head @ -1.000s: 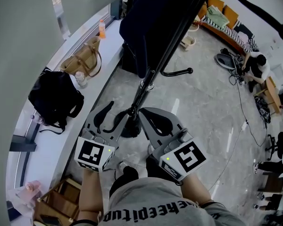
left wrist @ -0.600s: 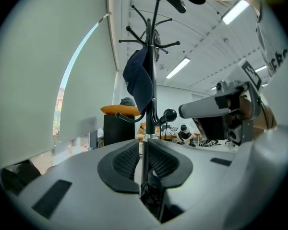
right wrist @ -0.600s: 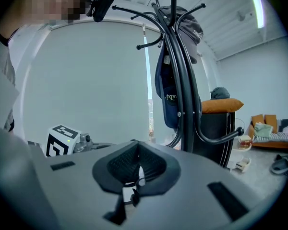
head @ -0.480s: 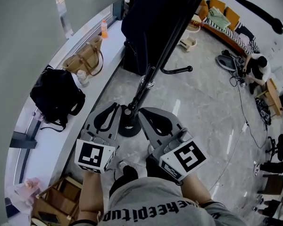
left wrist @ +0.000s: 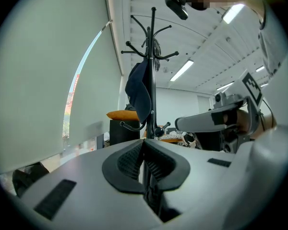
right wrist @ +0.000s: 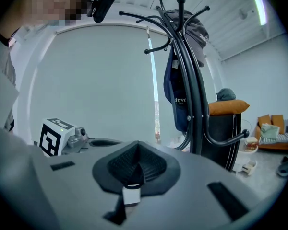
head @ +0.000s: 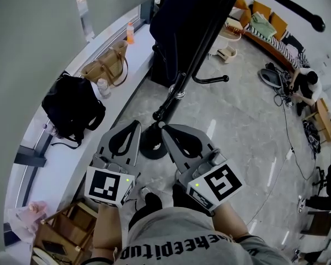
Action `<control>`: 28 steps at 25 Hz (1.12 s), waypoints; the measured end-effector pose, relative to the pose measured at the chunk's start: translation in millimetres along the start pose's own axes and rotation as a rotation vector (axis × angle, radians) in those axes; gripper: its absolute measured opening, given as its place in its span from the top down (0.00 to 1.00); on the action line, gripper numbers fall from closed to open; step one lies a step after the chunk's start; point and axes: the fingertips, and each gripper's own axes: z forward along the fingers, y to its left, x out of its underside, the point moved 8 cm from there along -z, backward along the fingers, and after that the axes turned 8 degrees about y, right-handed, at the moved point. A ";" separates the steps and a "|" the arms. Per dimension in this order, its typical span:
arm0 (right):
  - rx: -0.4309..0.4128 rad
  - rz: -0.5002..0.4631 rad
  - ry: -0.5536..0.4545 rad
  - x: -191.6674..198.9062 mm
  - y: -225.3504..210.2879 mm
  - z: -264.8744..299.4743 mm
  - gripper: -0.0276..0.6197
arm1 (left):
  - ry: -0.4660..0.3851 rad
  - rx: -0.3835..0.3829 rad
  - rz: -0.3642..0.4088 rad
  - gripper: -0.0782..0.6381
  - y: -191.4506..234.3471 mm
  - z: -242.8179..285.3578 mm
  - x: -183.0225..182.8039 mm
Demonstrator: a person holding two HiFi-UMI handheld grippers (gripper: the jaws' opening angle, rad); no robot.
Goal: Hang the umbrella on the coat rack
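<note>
Floor (head: 237,137): grey polished stone; cables are trailed across it at the far right.
Ledge (head: 58,167): white, curved along the left; bags are carried on it.
Coat rack (right wrist: 191,114): black, stood on a round base on the floor just beyond both tools; one low hook with a ball end is seen just past the tool tips, between them.
Navy garment (head: 179,15): hung high on the coat rack, on its far left side.
Black bag (head: 71,106): laid on the ledge, left of the tools.
Tan bag (head: 105,65): set farther along the ledge, beyond the black bag.
Left tool (head: 136,125): held level at the near left; its jaws have just been closing and are seen pressed together. A dark sliver is seen low in the seam, and what it is cannot be told.
Right tool (head: 163,128): held just right of the left tool; its jaws are clamped on a strap loop.
Strap loop (right wrist: 130,195): thin and black, with a small pale tab, pinched at the base of the right tool's pads.
Umbrella: its body is not made out in any view; whether the strap loop belongs to it cannot be told.
</note>
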 end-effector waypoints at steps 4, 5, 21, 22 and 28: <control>-0.009 0.001 -0.012 -0.4 4.6 -5.6 0.94 | -0.016 -0.033 0.006 0.87 -5.0 -14.9 -8.5; -0.010 0.002 -0.015 -0.3 5.8 -6.9 0.94 | -0.021 -0.043 0.010 0.87 -6.0 -19.1 -10.3; -0.003 0.006 -0.056 2.2 24.5 -24.4 0.94 | -0.043 -0.128 0.013 0.87 -13.0 -59.2 -13.2; 0.003 0.005 -0.058 1.4 24.3 -25.8 0.94 | -0.045 -0.128 0.012 0.87 -12.8 -59.4 -13.7; 0.030 -0.001 -0.068 -3.1 23.9 -30.6 0.94 | -0.057 -0.119 0.012 0.87 -11.6 -59.4 -17.7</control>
